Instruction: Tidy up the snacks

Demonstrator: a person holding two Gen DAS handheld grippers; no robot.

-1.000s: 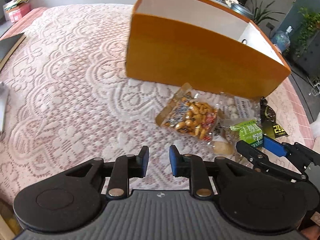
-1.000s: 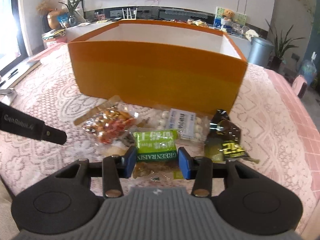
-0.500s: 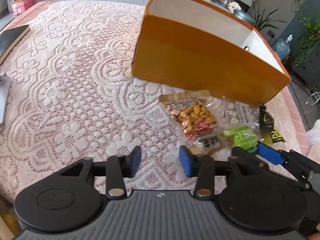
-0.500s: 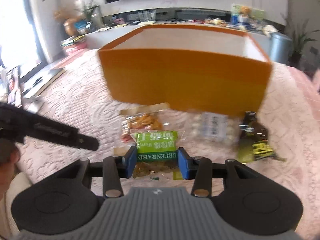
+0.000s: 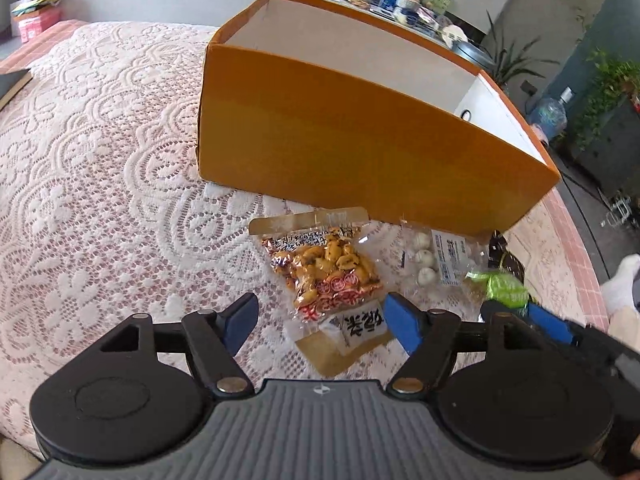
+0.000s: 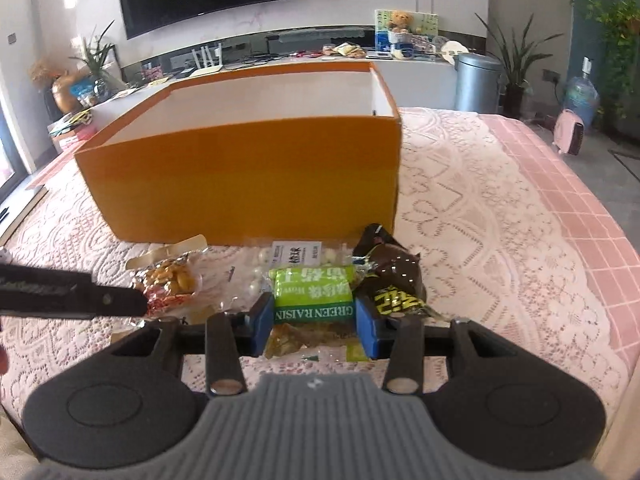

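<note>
An open orange box (image 5: 360,148) (image 6: 240,184) stands on the lace-covered table. In front of it lie a clear bag of orange-brown nuts (image 5: 328,276) (image 6: 172,280), a clear bag of white balls (image 5: 436,256) (image 6: 296,256) and a dark packet (image 6: 392,280). My left gripper (image 5: 320,320) is open, with the near end of the nut bag between its fingers. My right gripper (image 6: 314,320) is shut on a green raisin packet (image 6: 312,296) (image 5: 500,288), held just above the table in front of the other snacks.
The lace cloth (image 5: 100,160) covers the table, with pink tiled edge (image 6: 580,200) at right. My left gripper's arm (image 6: 68,292) crosses the left of the right wrist view. A TV console, bin and plants stand beyond the table.
My left gripper has opened wider and moved right toward the nut bag. My right gripper has lifted the green raisin packet and swung, so the box sits more to the left.
</note>
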